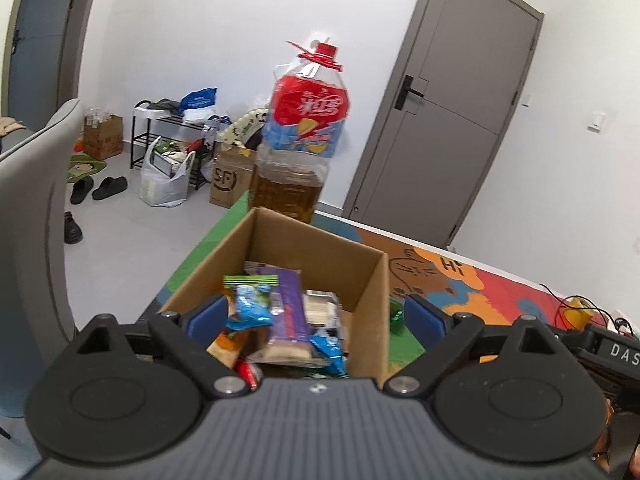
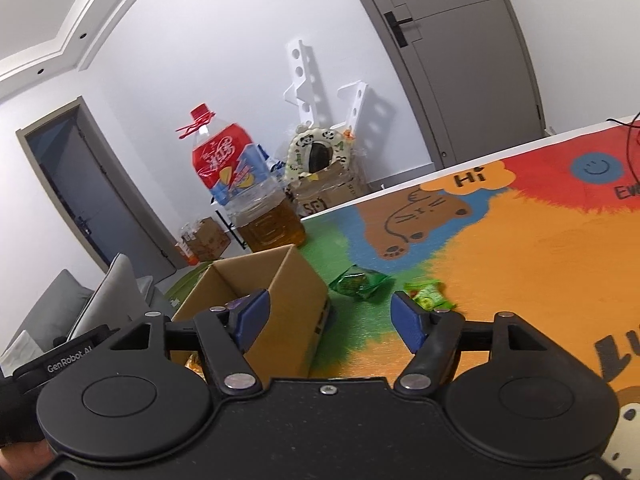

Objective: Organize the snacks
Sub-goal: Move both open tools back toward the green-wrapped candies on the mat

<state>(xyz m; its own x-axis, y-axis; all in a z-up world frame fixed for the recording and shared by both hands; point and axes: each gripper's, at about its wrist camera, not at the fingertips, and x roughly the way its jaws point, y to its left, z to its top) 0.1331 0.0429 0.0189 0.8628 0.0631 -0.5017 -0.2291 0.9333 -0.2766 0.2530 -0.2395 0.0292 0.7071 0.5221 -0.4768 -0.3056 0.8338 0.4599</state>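
Note:
An open cardboard box (image 1: 362, 276) sits on the colourful mat and holds several snack packs, among them a blue-green pack (image 1: 250, 300) and a purple bar (image 1: 288, 316). My left gripper (image 1: 316, 316) is open and empty, held above the box's near side. In the right wrist view the box (image 2: 292, 292) is at the left. Two green snack packs lie on the mat to its right, a darker one (image 2: 358, 282) and a lighter one (image 2: 428, 295). My right gripper (image 2: 328, 316) is open and empty, just short of these packs.
A big oil bottle with a red label (image 1: 298, 148) (image 2: 256, 200) stands behind the box at the table's far edge. The cartoon mat (image 2: 520, 240) stretches to the right. A grey chair back (image 1: 32, 216) is at the left. Cables (image 1: 580, 308) lie at the right.

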